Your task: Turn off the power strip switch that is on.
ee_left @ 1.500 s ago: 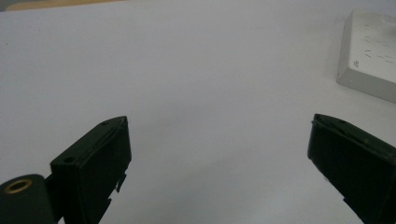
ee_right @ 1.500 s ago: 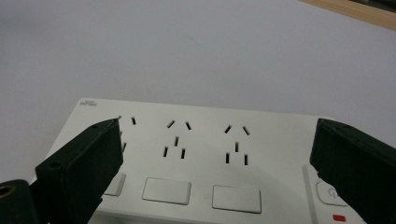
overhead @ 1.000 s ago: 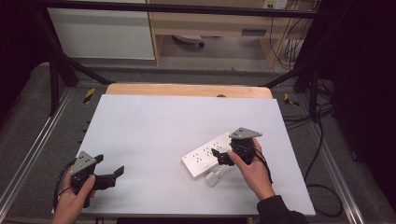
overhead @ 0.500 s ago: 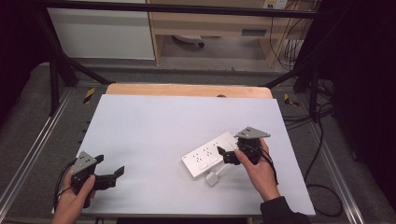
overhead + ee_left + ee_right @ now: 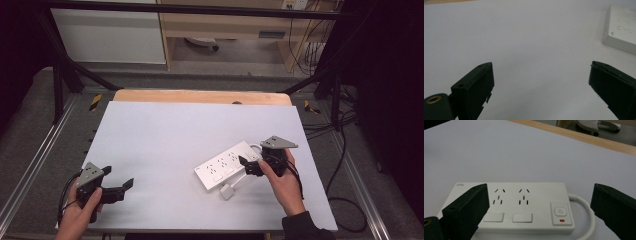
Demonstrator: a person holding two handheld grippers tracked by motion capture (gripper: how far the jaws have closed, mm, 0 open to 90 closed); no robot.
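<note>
A white power strip (image 5: 224,165) lies flat at the table's right middle, its white cable (image 5: 248,176) looping to a white plug (image 5: 226,191) in front of it. My right gripper (image 5: 247,166) is open at the strip's right end, one jaw to each side. In the right gripper view the strip (image 5: 524,205) shows two sockets, two white covers and a switch with a red mark (image 5: 560,214) between the wide jaws of that gripper (image 5: 540,200). My left gripper (image 5: 120,184) hovers open at the front left, with nothing between the fingers. One end of the strip (image 5: 621,32) appears far off in its view.
The white table top (image 5: 175,130) ends in a wooden strip (image 5: 200,96) at the far side. Black frame bars (image 5: 65,75) stand at the back corners. Cables (image 5: 345,125) run over the floor to the right.
My right gripper has drifted a little to the right along the strip's end. The left gripper has hardly moved.
</note>
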